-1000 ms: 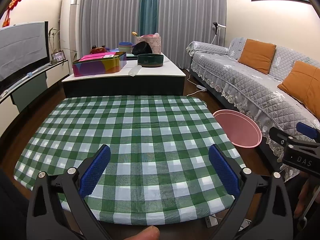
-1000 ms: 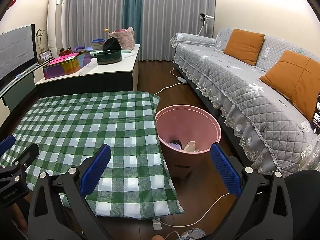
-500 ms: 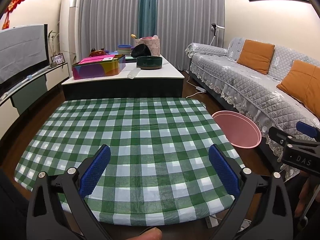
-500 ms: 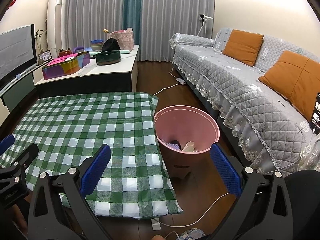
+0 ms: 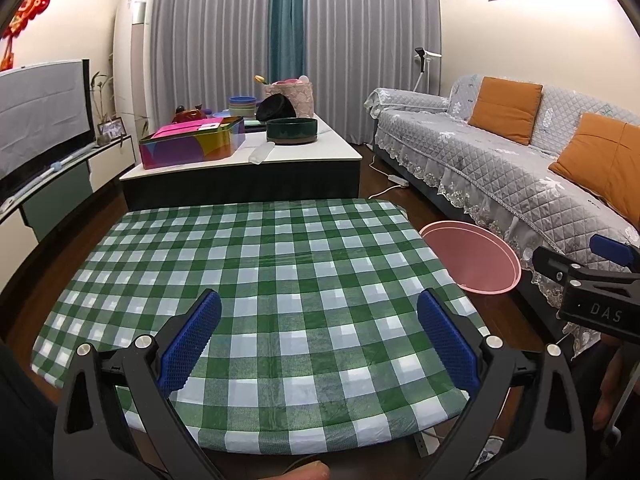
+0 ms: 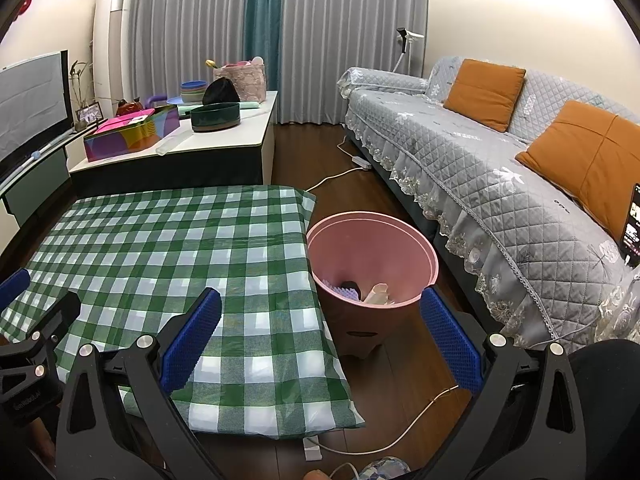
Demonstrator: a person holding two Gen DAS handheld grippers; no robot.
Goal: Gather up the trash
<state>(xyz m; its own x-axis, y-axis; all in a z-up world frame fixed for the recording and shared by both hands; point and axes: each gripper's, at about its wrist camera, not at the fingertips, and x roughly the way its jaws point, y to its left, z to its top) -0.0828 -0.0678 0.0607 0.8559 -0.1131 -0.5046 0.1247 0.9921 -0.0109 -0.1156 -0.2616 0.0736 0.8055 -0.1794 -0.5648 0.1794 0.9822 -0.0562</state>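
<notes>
Now look at your left claw (image 5: 319,336): it is wide open and holds nothing, and it hangs over the near edge of the surface (image 5: 280,264) with the green and white checked cloth. From the left edge to the right edge, no trash shows on that cloth. It looks bare from corner to corner in both views.

Just past the right edge of the surface, down on the floor, stands the pink bin (image 6: 372,256). Inside it, at the bottom, you can see the trash (image 6: 366,292): a purple bumpy bit, a dark bit and a pale bit. What each one is, you cannot tell from here.

Your right claw (image 6: 320,336) is wide open too and grips nothing. It hangs near the surface's near right corner, pointing toward the bin.

So the job looks about done. The trash on this surface seems to be in the bin. The far white table (image 6: 224,140) holds boxes and bowls, but those do not look like trash.
</notes>
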